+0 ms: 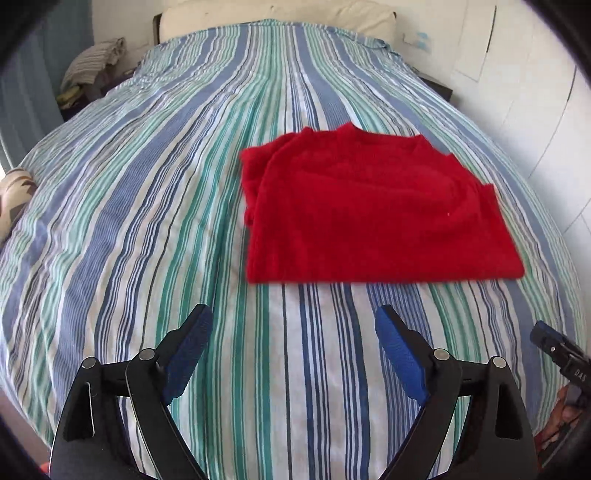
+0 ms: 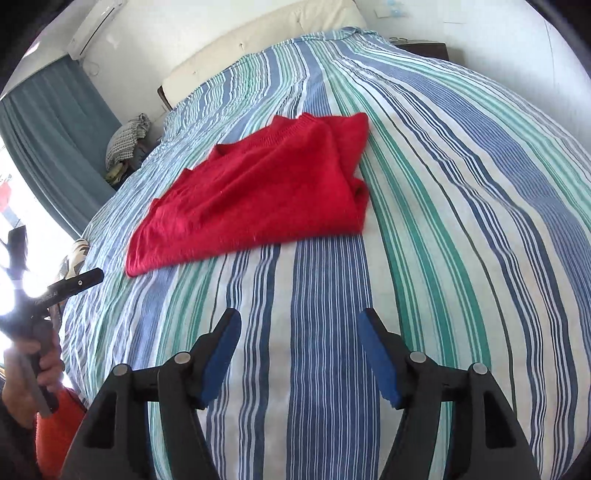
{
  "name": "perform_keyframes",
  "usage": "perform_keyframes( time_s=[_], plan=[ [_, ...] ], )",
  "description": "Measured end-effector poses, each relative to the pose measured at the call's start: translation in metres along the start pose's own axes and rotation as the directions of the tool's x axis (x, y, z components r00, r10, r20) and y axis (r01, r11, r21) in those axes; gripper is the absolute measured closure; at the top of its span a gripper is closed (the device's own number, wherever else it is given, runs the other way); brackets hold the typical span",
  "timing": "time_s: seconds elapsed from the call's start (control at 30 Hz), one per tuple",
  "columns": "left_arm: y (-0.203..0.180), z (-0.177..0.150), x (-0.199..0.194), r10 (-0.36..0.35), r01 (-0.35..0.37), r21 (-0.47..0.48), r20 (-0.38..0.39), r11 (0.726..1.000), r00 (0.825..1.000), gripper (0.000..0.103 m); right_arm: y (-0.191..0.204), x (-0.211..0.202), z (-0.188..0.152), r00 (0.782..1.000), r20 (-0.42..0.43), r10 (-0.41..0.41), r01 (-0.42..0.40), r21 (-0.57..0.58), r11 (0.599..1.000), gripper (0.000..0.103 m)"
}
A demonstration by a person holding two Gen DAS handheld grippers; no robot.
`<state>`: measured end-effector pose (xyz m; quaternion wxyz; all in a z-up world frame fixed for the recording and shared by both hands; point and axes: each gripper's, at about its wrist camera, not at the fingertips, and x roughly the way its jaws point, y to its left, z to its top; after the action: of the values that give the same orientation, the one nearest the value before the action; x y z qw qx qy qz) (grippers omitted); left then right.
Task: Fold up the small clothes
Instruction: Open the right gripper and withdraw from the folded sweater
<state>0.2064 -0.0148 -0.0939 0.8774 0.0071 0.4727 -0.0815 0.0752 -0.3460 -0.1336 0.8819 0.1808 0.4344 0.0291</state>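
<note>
A red garment (image 1: 373, 210) lies folded into a rough rectangle on the striped bedspread (image 1: 147, 221). It also shows in the right wrist view (image 2: 258, 188), ahead and to the left. My left gripper (image 1: 293, 325) is open and empty, held above the bed short of the garment's near edge. My right gripper (image 2: 300, 328) is open and empty too, above the bedspread (image 2: 461, 221) and well short of the garment. The right gripper's tip shows at the right edge of the left wrist view (image 1: 546, 339). The hand-held left gripper shows at the left of the right wrist view (image 2: 70, 284).
A cream headboard (image 1: 277, 14) stands at the far end of the bed. A pile of clothes (image 1: 92, 70) sits at the far left beside the bed. A patterned cushion (image 1: 14, 199) lies at the left edge. White wall panels (image 1: 535, 92) run along the right.
</note>
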Motion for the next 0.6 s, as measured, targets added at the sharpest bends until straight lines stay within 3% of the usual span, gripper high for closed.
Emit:
perform_keyframes(
  time_s=[0.13, 0.27, 0.6],
  plan=[
    [-0.004, -0.017, -0.021, 0.011, -0.010, -0.031, 0.025, 0.999, 1.000, 0.012, 0.002, -0.014, -0.022, 1.000, -0.014, -0.024, 0.024, -0.012, 1.000, 0.037],
    [-0.008, -0.030, -0.034, 0.010, -0.008, -0.055, 0.038, 0.998, 0.999, 0.012, 0.001, -0.029, -0.032, 0.997, 0.022, -0.069, 0.069, -0.033, 0.997, 0.037],
    [-0.011, -0.036, -0.051, 0.036, -0.033, -0.042, 0.063, 0.999, 0.997, 0.012, -0.002, -0.037, -0.036, 0.997, 0.036, -0.074, 0.074, -0.012, 0.997, 0.037]
  ],
)
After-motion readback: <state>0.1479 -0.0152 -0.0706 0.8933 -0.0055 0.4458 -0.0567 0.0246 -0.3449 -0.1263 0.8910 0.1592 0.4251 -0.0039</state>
